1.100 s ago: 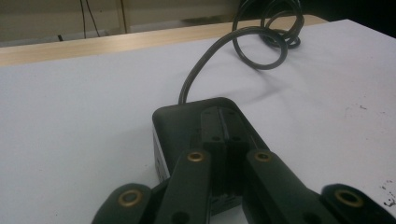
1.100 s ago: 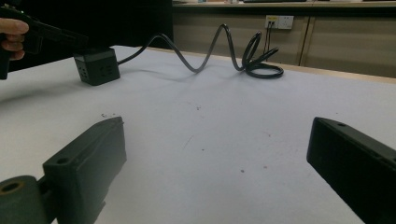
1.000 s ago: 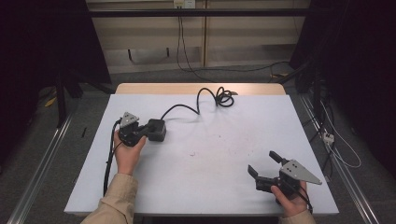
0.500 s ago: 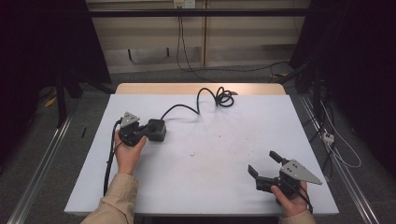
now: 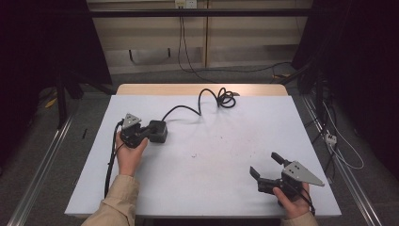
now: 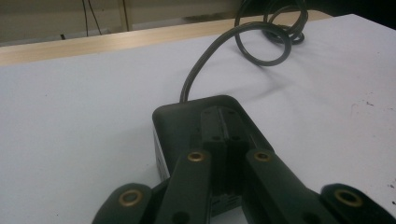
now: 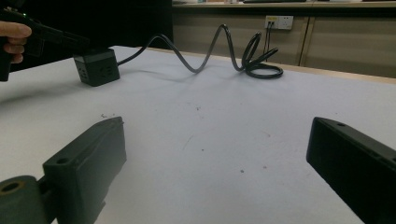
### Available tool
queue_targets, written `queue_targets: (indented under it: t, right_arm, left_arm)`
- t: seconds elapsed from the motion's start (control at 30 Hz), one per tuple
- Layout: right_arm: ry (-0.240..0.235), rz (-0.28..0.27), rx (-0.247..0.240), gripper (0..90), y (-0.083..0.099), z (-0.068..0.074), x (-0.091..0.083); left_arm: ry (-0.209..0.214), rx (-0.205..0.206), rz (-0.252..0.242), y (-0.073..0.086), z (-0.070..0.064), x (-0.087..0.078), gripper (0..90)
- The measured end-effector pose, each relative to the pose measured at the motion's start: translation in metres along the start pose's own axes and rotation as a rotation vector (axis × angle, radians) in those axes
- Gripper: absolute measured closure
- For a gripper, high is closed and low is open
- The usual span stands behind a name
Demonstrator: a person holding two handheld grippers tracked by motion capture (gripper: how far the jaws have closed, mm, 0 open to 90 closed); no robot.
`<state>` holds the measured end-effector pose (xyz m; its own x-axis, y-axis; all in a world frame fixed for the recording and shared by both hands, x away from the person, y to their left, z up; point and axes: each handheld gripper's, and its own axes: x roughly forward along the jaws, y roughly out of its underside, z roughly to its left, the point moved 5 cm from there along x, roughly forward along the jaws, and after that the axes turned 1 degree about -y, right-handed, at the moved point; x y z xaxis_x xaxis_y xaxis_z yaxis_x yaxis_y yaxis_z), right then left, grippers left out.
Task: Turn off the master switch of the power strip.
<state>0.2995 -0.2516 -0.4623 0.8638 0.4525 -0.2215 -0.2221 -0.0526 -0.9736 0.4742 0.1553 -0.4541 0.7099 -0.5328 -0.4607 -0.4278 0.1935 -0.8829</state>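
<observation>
The left gripper (image 5: 147,133) has its jaws shut tight, resting on top of the black box (image 5: 157,131) at the table's (image 5: 226,188) left side. The right gripper (image 5: 266,165) is wide open, holding nothing

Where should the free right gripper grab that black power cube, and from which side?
Grip the power cube across its two flat side walls, coming in low from the open table on its right. The left gripper has its shut jaws lying over the top, and the cable leaves the far end, so the sides are probably the only free, parallel faces for the right gripper.
</observation>
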Motion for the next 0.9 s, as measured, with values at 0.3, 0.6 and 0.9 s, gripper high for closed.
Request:
queue_targets:
  t: [0.3, 0.6, 0.9]
  right_arm:
    - [-0.002, 0.002, 0.0, 4.2, 0.0003, 0.0008, 0.0004]
    - [-0.004, 0.003, -0.003, 4.2, 0.0002, 0.0016, 0.0005]
    - [-0.006, 0.004, -0.002, 4.3, 0.0003, 0.0018, 0.0007]
  left_arm:
    - [-0.008, 0.006, -0.001, 0.0003, -0.0008, 0.0002, 90.0]
    - [-0.008, 0.002, -0.005, 0.0007, -0.0006, 0.0003, 90.0]
    - [-0.019, 0.019, -0.006, 0.0011, -0.0023, 0.0006, 90.0]
